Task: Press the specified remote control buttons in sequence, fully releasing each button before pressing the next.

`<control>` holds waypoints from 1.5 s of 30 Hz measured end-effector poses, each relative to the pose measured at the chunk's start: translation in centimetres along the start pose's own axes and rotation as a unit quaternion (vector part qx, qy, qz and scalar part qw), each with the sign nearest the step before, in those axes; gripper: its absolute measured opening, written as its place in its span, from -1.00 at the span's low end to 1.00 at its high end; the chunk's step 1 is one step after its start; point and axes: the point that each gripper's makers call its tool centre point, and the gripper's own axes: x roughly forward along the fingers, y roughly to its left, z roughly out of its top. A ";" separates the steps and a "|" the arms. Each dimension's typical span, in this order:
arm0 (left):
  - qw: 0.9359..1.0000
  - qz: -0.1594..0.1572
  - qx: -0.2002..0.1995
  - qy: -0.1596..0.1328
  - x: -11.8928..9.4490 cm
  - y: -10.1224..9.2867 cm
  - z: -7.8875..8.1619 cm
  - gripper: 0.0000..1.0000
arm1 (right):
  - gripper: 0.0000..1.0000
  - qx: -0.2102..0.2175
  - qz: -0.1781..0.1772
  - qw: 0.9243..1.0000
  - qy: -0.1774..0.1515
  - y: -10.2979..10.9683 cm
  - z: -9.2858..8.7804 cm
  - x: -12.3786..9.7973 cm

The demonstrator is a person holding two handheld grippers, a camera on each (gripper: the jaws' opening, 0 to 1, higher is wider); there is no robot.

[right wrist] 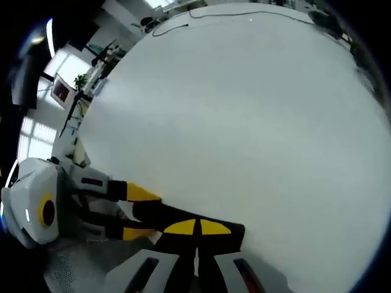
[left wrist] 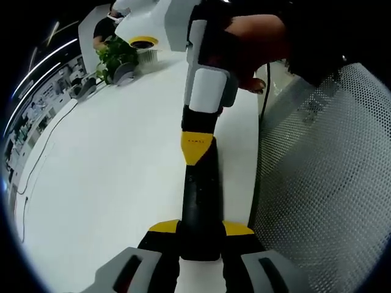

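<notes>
Remote control [left wrist: 198, 207] is what we see as a long black bar above the wide white desk [left wrist: 110, 171], near the desk's edge; its buttons are too dark for us to make out. Beside that edge stands a grey mesh chair back [left wrist: 330, 183].

In the left gripper view the left hand-held gripper [left wrist: 200, 229] has its jaws drawn in on the near end of the remote control, with a yellow pad pressed to each side. The right hand-held gripper [left wrist: 197, 146], held by a hand [left wrist: 256, 36], comes in from above. Its jaws are brought together and its yellow tip touches the far end of the remote control. We cannot tell whether it grips or only rests there. That tip carries small writing, too faint for us to read.

At the far end of the desk we see a potted plant [left wrist: 113, 55], and a thin dark cable [left wrist: 43, 152] trails across the surface.
</notes>
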 end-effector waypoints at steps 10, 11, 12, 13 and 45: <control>1.000 0.001 -0.004 0.001 0.0 0.0 0.0 -0.51 | -1.00 0.002 0.001 1.000 -0.011 -0.4 0.2 0.2; 1.000 0.001 -0.004 0.001 0.0 0.0 0.0 -0.51 | -1.00 0.001 0.002 1.000 -0.011 -0.3 0.2 0.2; 1.000 0.001 -0.005 0.001 0.0 0.0 0.0 -0.51 | -1.00 0.001 0.003 1.000 -0.010 -0.3 0.2 0.1; 1.000 0.002 -0.005 0.001 0.1 0.0 0.0 -0.51 | -1.00 0.001 0.004 1.000 -0.010 -0.2 0.2 0.1; 1.000 0.002 -0.001 -0.003 0.1 0.1 0.1 -0.50 | -1.00 -0.037 0.005 0.999 0.040 1.0 -1.2 0.1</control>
